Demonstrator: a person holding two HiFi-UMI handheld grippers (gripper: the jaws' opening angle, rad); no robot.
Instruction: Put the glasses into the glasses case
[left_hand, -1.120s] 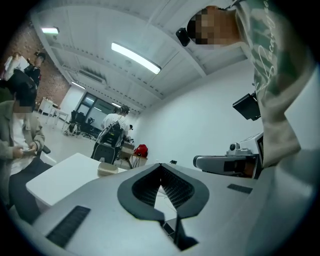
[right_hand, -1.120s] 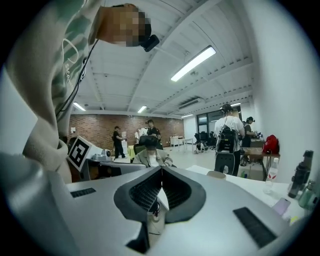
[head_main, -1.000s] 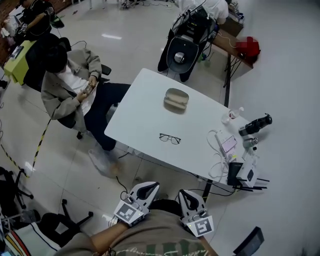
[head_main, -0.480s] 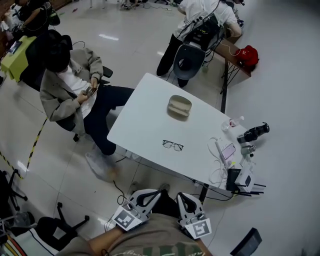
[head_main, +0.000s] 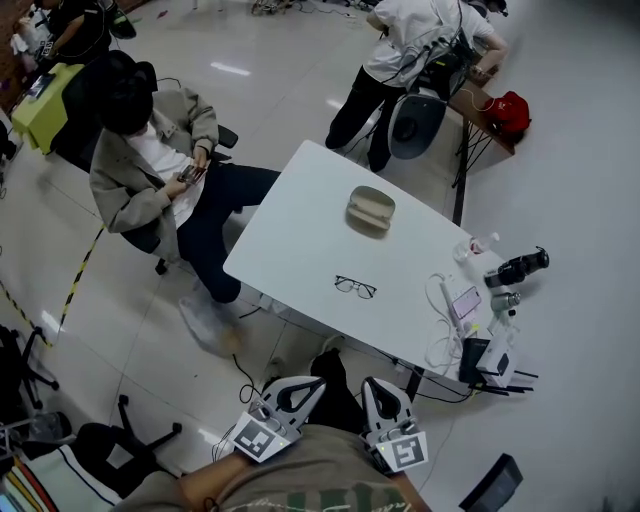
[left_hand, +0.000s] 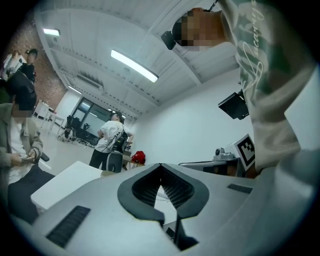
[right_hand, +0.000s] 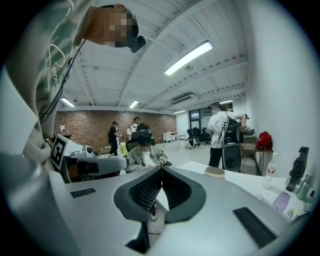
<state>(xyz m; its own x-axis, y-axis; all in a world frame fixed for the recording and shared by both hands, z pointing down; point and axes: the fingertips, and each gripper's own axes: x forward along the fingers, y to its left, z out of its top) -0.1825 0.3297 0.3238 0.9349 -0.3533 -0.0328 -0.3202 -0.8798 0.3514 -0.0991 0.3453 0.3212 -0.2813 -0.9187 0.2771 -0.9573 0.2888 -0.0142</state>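
Head view: glasses (head_main: 355, 288) lie flat mid-surface (head_main: 300, 230). The case (head_main: 370, 210) sits beyond them, apart; lid state unclear. Left gripper (head_main: 298, 388) and right gripper (head_main: 376, 392) are low by the body, well short of both.

Left gripper view: jaw tips meet, nothing between.

Right gripper view: same, tips together and empty.

Judgement: the thin frame is likely light and easily bent, with slick lenses. Pinch gently at the bridge or a temple hinge.
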